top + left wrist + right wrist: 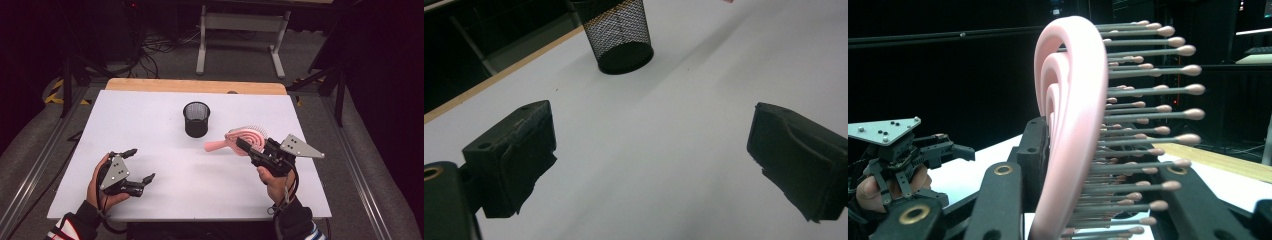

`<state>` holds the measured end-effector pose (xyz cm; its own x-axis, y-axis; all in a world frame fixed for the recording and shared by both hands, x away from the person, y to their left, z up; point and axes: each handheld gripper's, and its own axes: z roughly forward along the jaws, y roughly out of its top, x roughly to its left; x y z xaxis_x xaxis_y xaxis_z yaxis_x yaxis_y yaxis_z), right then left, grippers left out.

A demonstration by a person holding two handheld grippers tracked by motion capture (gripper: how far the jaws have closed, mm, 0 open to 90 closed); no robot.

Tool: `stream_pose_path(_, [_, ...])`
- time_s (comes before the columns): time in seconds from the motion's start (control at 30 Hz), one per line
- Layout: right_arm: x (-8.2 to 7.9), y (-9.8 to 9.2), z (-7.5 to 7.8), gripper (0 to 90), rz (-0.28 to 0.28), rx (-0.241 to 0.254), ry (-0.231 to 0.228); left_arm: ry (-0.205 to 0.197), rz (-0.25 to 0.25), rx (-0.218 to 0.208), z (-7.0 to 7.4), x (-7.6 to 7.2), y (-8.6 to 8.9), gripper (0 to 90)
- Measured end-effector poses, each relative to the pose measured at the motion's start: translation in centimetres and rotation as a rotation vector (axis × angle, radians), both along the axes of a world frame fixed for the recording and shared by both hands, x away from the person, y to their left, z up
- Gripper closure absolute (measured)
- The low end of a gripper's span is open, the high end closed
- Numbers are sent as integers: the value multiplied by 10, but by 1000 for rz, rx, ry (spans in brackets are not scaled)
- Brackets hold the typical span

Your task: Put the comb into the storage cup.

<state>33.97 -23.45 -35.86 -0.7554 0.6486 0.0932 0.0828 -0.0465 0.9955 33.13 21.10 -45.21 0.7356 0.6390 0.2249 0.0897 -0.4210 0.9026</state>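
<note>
A light, stiff pink hairbrush (pixel 246 138) is clamped at its head by the right gripper (pixel 250 148) near the table's right edge, while the left gripper (pixel 136 166) is held agape, empty

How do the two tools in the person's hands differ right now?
The left tool is open and holds nothing, while the right tool is shut on a pink hairbrush. The left tool sits near the table's front edge; the right tool reaches farther in, beside the black mesh cup. Both are black with a grey plate on top.
</note>
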Motion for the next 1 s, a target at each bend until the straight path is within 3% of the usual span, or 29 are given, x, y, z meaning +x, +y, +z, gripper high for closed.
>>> stream_pose_path(0.8, [7, -18, 23, 626, -77, 46, -68, 26, 19, -16, -5, -4, 10, 53])
stream_pose_path(1.0, [13, -17, 29, 626, -88, 34, -83, 35, 26, -13, -7, -5, 14, 50])
